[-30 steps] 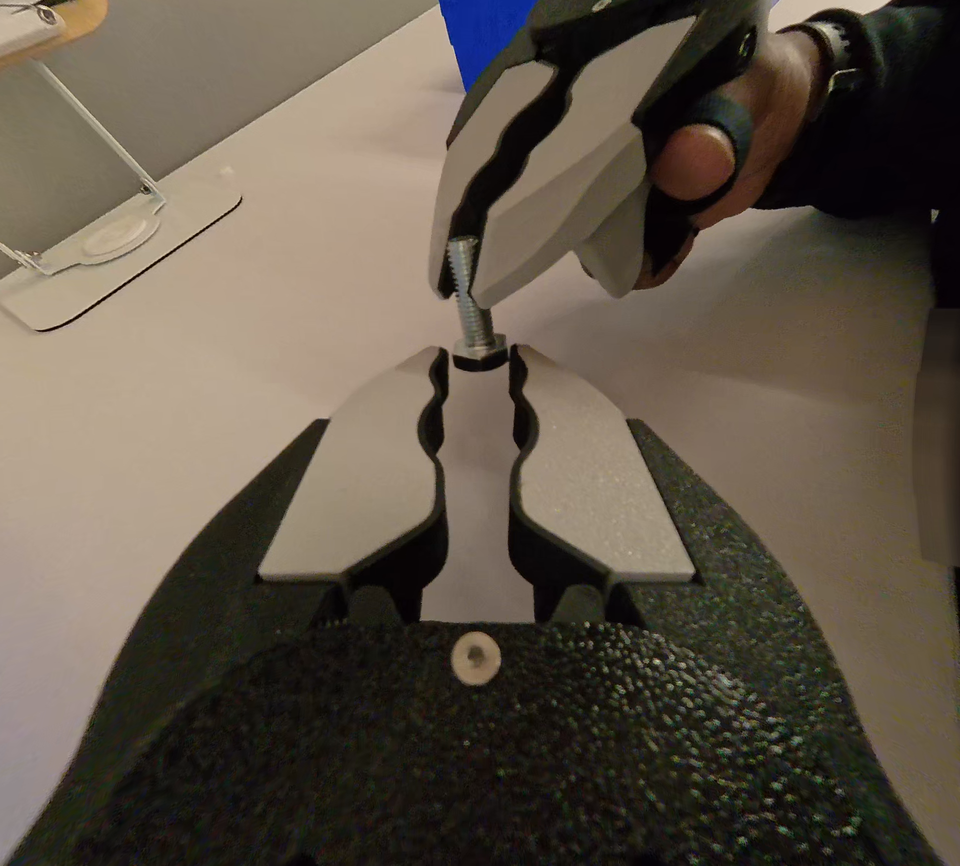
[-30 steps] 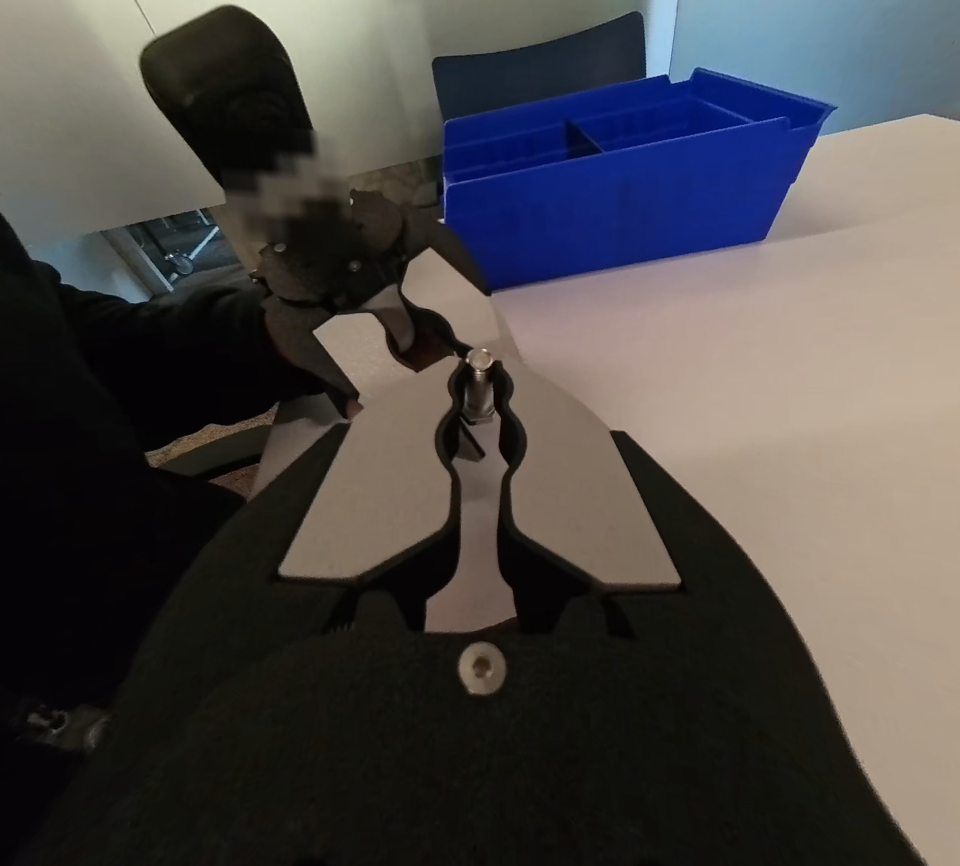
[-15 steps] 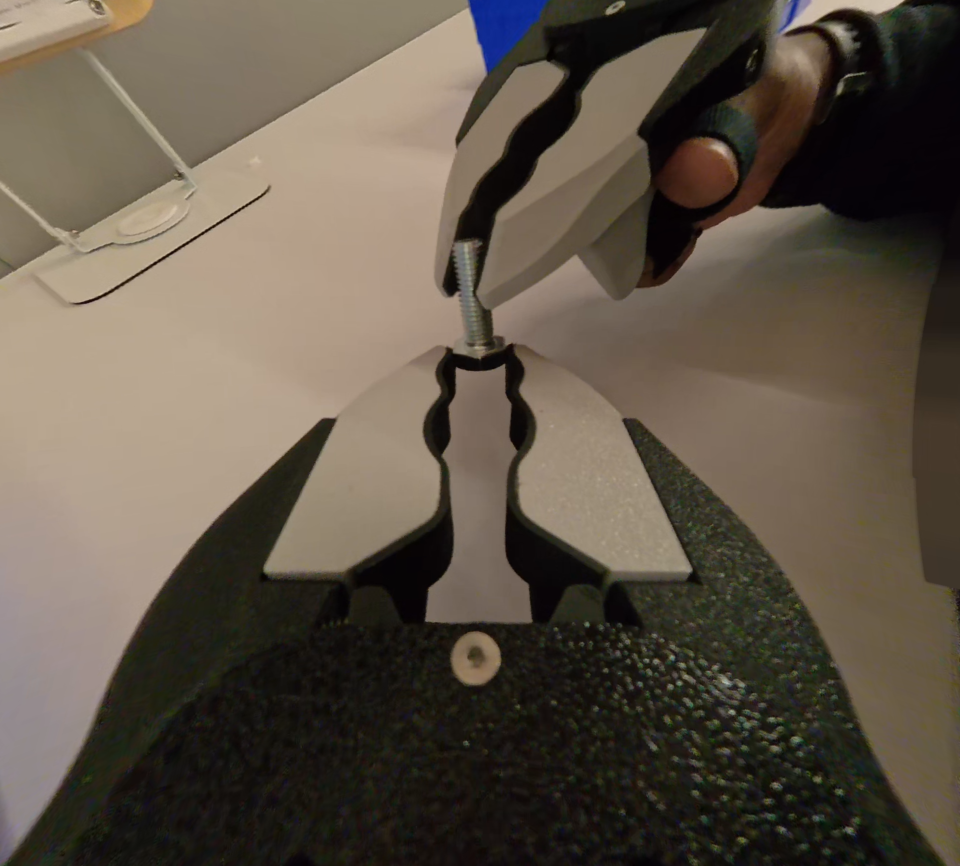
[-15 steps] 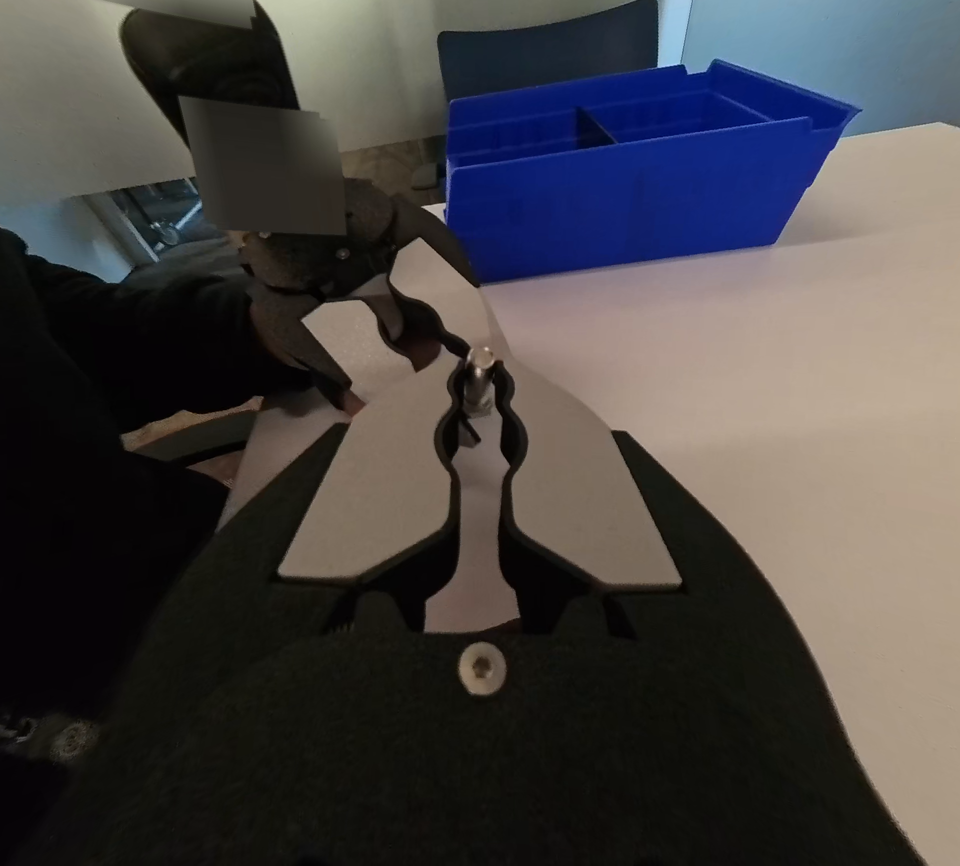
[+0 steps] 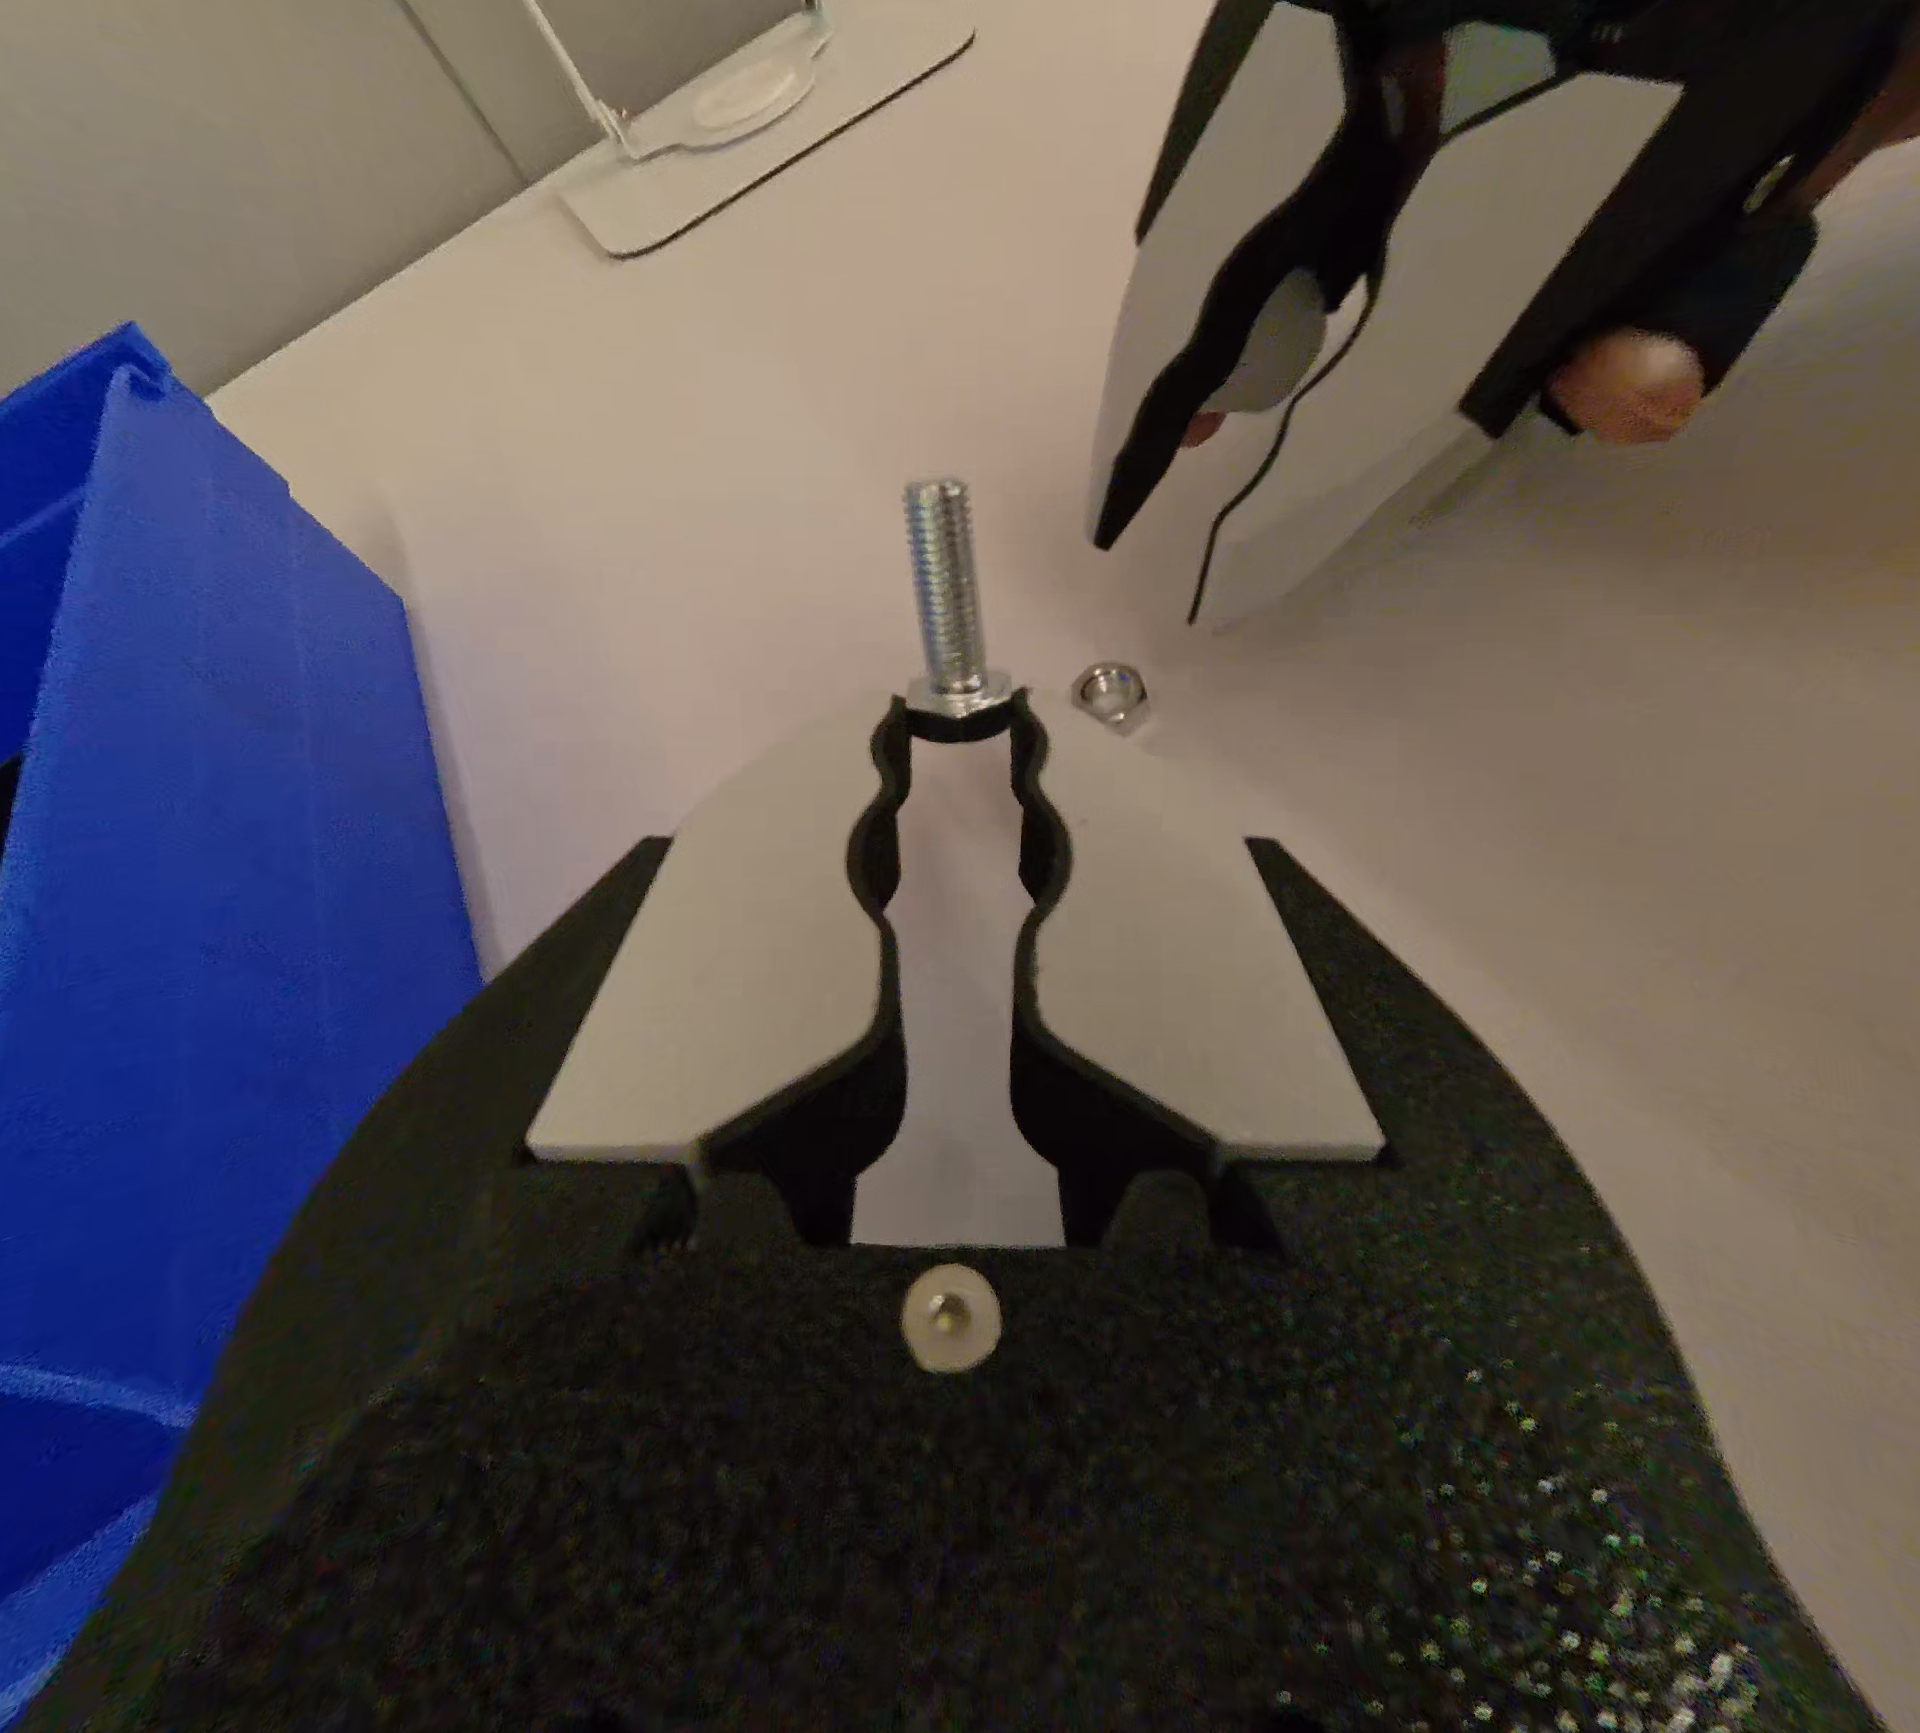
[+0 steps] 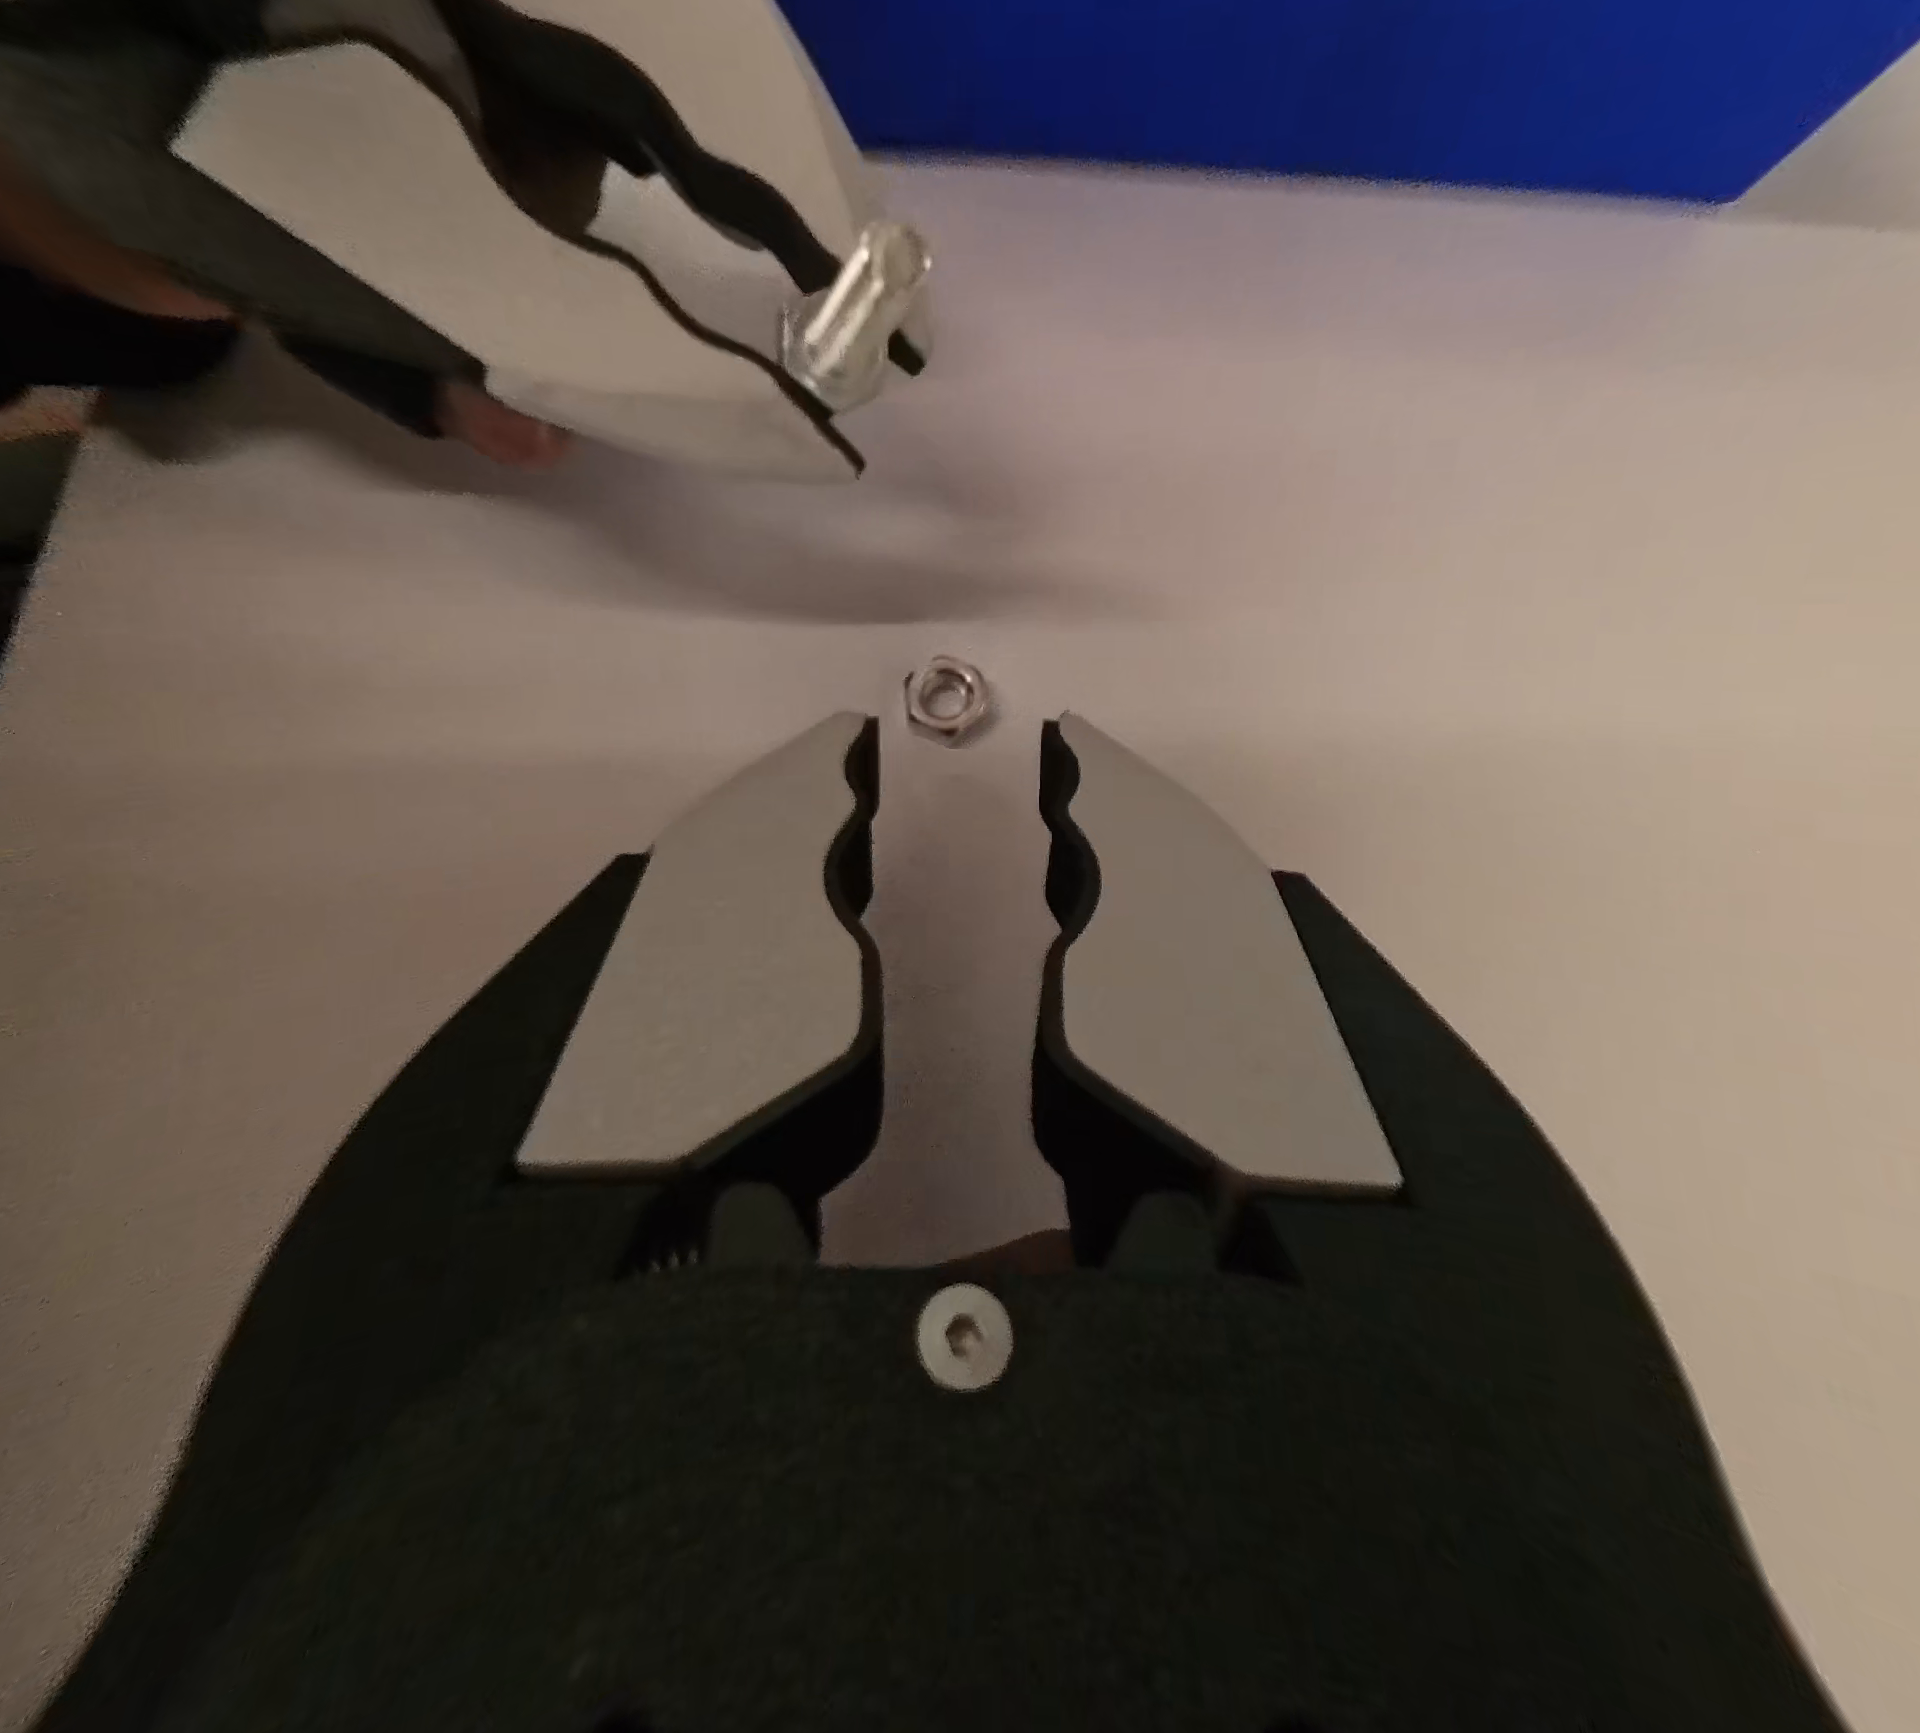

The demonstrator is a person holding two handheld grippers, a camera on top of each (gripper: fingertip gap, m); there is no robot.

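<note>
Two grippers, one bolt, one nut, one bin and one stand are in sight. The left gripper (image 5: 958,709) is clenched on the hexagonal head of the silver bolt (image 5: 945,582), both fingertips pressing its sides, the threaded shank standing upright above them. Taking that bolt as the landmark: the loose silver nut (image 5: 1112,696) lies flat on the surface just to its right, apart from it. The right gripper (image 6: 958,719) hangs above the nut with its fingers spread and nothing between them; in its own view the nut sits just beyond the tips, touching neither. The blue plastic bin (image 5: 187,852) stands to the left of the bolt; its inside cannot be seen. Beyond the bolt, near the surface's far edge, rests a white wire stand (image 5: 748,114) on a flat base. The surface (image 5: 1507,852) is pale and matte, bounded at the back by a grey wall (image 5: 208,125).
</note>
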